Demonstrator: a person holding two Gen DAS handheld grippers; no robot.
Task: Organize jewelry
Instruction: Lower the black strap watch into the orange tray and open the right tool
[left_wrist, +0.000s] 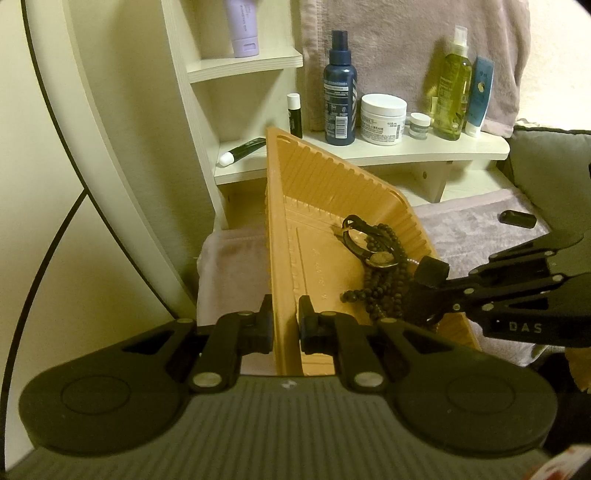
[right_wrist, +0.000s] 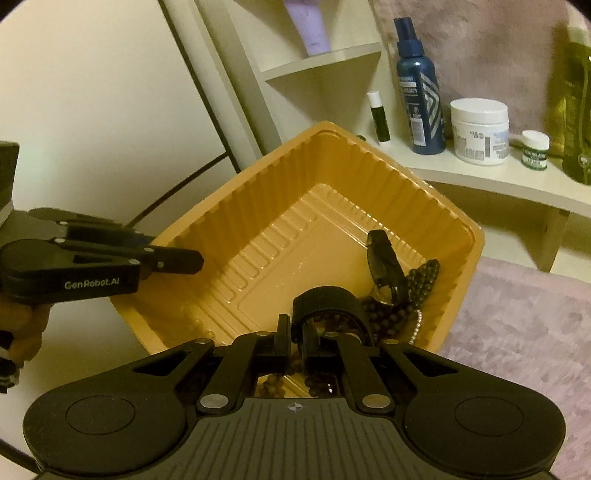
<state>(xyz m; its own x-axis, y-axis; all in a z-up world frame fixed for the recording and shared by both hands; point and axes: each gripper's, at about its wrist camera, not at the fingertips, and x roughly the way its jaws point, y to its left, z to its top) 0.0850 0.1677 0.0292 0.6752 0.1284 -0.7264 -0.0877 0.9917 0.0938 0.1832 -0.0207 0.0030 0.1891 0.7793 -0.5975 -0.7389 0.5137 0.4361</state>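
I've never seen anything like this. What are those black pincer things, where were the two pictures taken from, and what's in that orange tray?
There is no robot here: a person holds a hand tool with a two-finger claw in each hand, and each tool carries a camera looking along its fingers. One picture comes from the left tool, the other from the right.

The left claw is shut on the wall of the orange tray, steadying it. The right claw is shut on a black strap loop just above the tray. In the tray lie dark bead strings and a watch. Behind, a shelf holds bottles and cream jars. The tray rests on a pinkish towel.
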